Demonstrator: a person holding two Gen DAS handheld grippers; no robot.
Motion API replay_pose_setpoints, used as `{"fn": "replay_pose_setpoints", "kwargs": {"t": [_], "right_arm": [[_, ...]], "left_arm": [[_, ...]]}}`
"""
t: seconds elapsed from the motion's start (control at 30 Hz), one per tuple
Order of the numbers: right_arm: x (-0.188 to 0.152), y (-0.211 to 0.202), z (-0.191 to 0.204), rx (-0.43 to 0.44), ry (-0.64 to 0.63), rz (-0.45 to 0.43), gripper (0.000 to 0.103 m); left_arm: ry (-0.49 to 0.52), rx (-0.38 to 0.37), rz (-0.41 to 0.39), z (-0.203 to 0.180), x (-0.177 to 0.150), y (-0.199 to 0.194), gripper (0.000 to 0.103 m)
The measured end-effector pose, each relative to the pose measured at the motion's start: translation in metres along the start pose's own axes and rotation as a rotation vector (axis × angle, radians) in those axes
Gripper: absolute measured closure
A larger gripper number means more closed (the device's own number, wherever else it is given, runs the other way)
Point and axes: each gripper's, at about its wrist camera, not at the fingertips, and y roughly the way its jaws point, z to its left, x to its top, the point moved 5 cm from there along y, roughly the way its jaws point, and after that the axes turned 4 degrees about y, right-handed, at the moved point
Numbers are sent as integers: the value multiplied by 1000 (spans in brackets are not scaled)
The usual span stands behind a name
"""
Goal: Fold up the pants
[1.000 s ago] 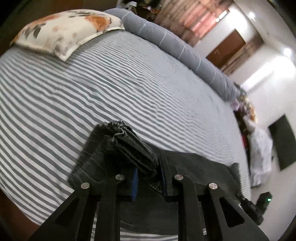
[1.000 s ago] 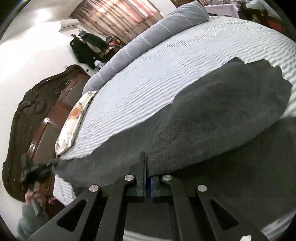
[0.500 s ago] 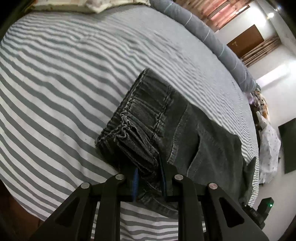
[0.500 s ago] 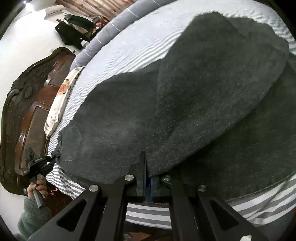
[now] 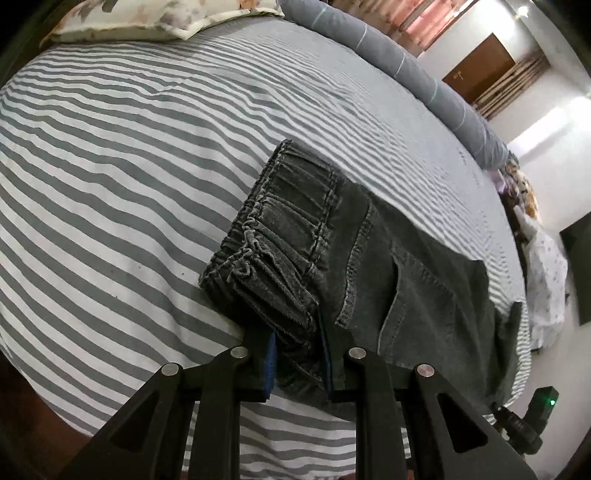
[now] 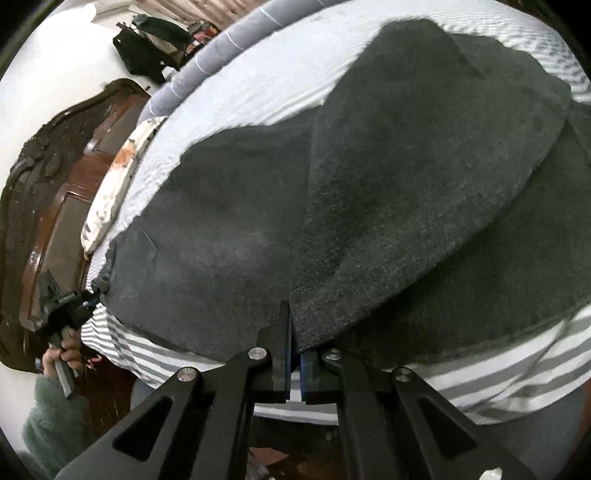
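Dark grey denim pants (image 5: 369, 258) lie spread along the near edge of the striped bed. My left gripper (image 5: 300, 363) is shut on the bunched elastic waistband (image 5: 273, 266) at the bed's edge. My right gripper (image 6: 295, 363) is shut on the near edge of a pant leg (image 6: 406, 192) that is folded over the rest of the pants (image 6: 229, 229). The left gripper also shows in the right wrist view (image 6: 70, 299), at the far left end of the pants, held by a hand.
The grey-and-white striped bed sheet (image 5: 129, 155) spreads beyond the pants. A floral pillow (image 5: 155, 18) and a long grey bolster (image 5: 399, 66) lie at the far side. A dark carved wooden headboard (image 6: 40, 192) stands at the left in the right wrist view.
Both grippers have lowered the pants onto the bed. The waistband, lifted a second ago, now lies flat, and the leg end has come down toward the near bed edge.
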Motion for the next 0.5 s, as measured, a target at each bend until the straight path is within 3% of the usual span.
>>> {"fn": "replay_pose_setpoints", "kwargs": {"t": [0.2, 0.33, 0.43, 0.5], "right_arm": [[0, 15, -6, -6, 40, 25, 98], [2, 12, -10, 48, 88, 36, 88], [5, 5, -14, 69, 100, 17, 76], [9, -1, -16, 58, 99, -10, 74]], "left_arm": [[-1, 48, -11, -1, 1, 7, 79], [33, 113, -29, -16, -2, 5, 77], [60, 160, -39, -23, -10, -3, 63], [83, 181, -64, -30, -18, -13, 57]]}}
